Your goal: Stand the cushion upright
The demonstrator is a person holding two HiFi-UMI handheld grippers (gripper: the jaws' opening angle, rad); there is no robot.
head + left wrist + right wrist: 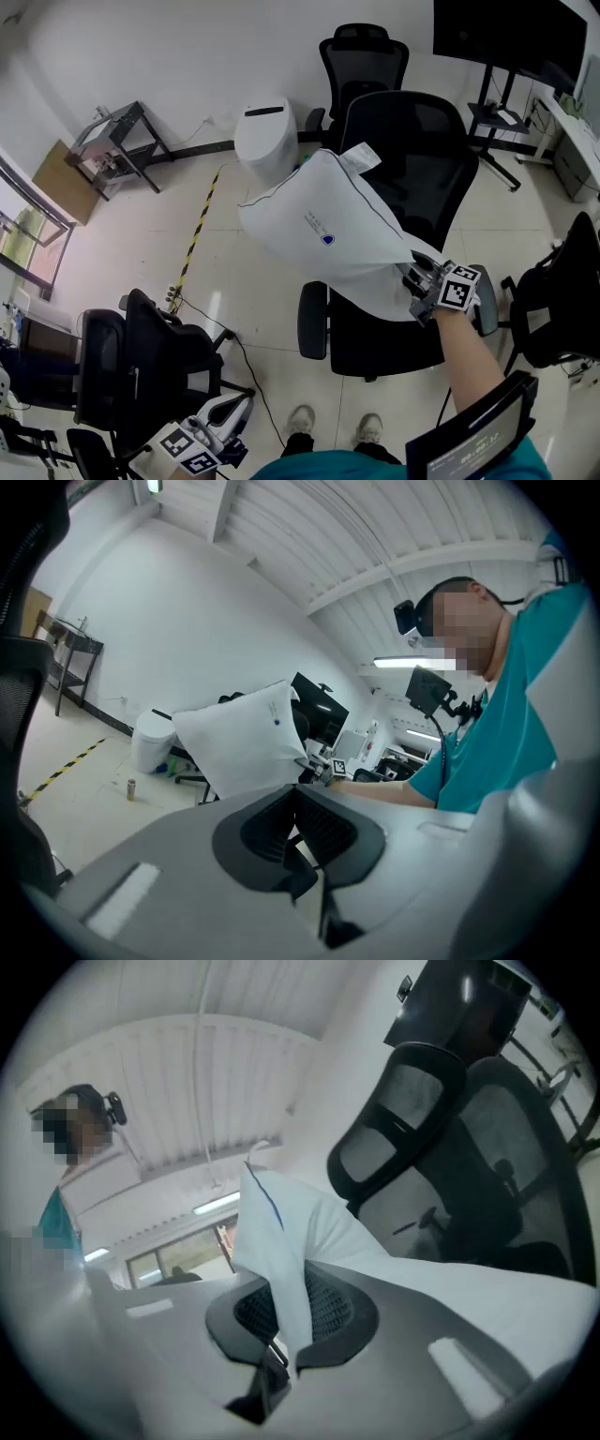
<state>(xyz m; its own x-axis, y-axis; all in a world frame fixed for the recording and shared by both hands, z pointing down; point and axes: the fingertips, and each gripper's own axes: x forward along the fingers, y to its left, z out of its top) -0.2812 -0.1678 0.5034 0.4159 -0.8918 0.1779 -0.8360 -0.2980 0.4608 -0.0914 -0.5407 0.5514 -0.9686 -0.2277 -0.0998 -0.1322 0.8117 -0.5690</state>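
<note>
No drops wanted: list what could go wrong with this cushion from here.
The right hand-held gripper pinches only one corner of the cushion, so the cloth could slip out. The cushion leans tilted over the office chair; released, it might flop flat. The left hand-held gripper hangs far off, giving no support.

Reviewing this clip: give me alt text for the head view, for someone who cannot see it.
The right gripper pinches the lower corner of a white cushion, holding it tilted over the seat of a black office chair. The left gripper sits low at the left, holding nothing, beside a second black chair.
</note>
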